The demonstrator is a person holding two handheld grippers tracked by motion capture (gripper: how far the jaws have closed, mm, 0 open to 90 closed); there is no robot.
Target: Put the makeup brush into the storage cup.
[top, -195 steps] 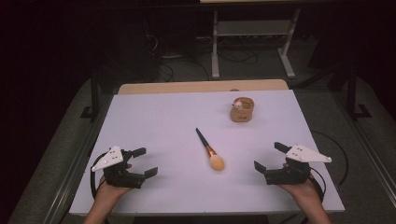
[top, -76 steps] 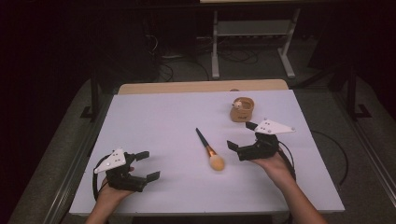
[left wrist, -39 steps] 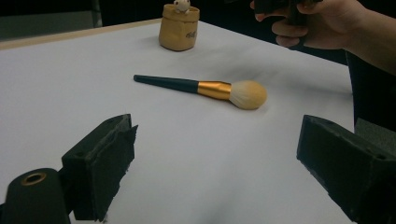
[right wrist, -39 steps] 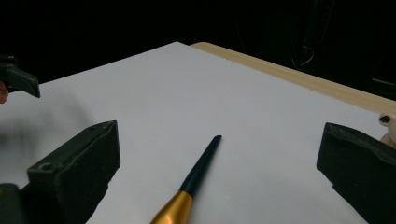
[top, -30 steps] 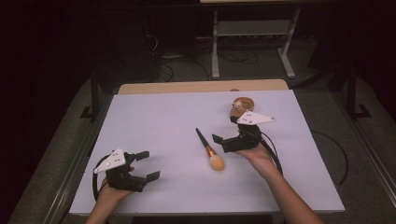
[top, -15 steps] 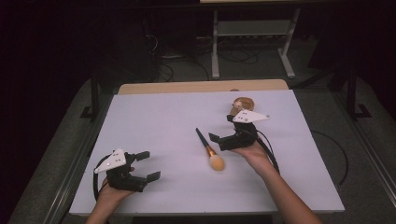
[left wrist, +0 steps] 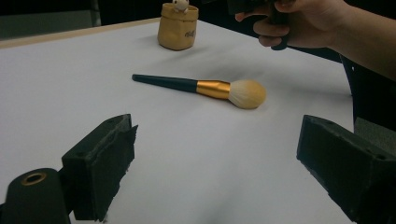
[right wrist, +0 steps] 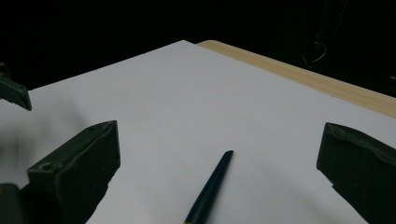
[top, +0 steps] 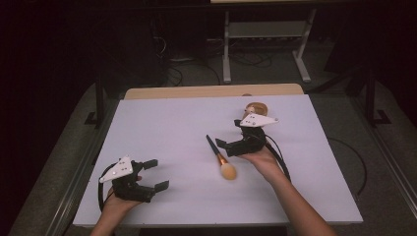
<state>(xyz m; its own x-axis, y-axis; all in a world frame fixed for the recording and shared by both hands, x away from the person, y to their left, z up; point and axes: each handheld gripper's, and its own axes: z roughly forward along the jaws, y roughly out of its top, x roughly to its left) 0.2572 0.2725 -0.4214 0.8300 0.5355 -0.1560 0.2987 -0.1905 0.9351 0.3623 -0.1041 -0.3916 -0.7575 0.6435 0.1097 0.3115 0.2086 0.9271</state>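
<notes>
Apparently nothing is being grasped yet: at the lower left of the high view the left gripper (top: 148, 174) is idling on the white counter (top: 162, 123), fingers released and empty. At centre the makeup brush (top: 220, 157) is lying flat, untouched, while the right gripper (top: 230, 137) is hovering beside its handle, fingers spread. Behind it, the small tan pot (left wrist: 177, 27) is holding a little figure.

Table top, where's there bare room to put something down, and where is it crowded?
Bare: the far left of the table, between its wooden far edge and the left gripper, and the near right corner. Crowded: the middle right, where the brush, the right gripper and the small tan pot cluster.
</notes>
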